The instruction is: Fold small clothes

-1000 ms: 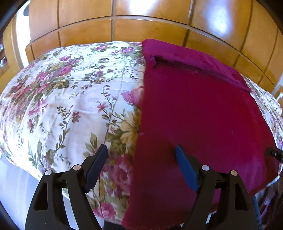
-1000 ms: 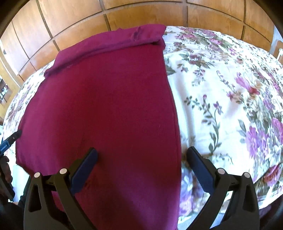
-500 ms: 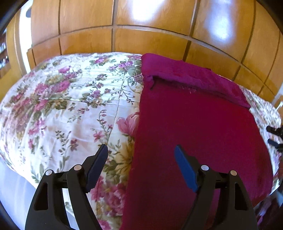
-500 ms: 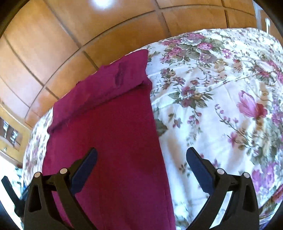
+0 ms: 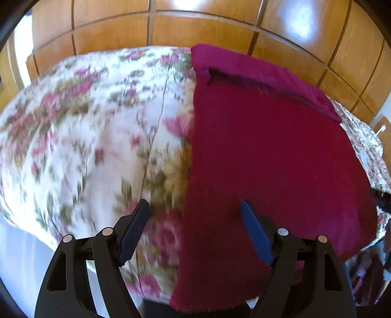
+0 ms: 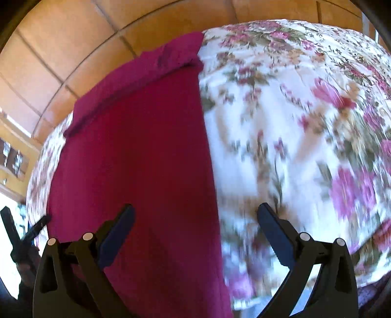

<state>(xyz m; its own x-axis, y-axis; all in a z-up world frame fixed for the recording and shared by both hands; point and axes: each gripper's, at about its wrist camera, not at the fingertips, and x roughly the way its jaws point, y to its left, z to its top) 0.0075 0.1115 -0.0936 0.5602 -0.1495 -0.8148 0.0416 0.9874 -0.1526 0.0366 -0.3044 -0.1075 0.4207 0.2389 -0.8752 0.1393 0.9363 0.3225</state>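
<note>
A dark red garment (image 5: pixel 268 159) lies flat on a floral bedspread (image 5: pixel 85 137), its far end folded over into a band. Its near edge hangs over the bed's front. My left gripper (image 5: pixel 195 208) is open and empty, straddling the garment's left edge near the front. In the right wrist view the garment (image 6: pixel 141 159) fills the left half and the bedspread (image 6: pixel 293 122) the right. My right gripper (image 6: pixel 195 212) is open and empty, straddling the garment's right edge. The left gripper shows at that view's far left (image 6: pixel 29 232).
Wooden panelled wardrobe doors (image 5: pixel 195 22) stand behind the bed. A pale floor (image 5: pixel 22 264) shows below the bed's left front corner. A wooden shelf unit (image 6: pixel 12 156) stands at the left in the right wrist view.
Both grippers have shifted and stayed open and empty; both views are blurred. The garment has not moved on the bed.
</note>
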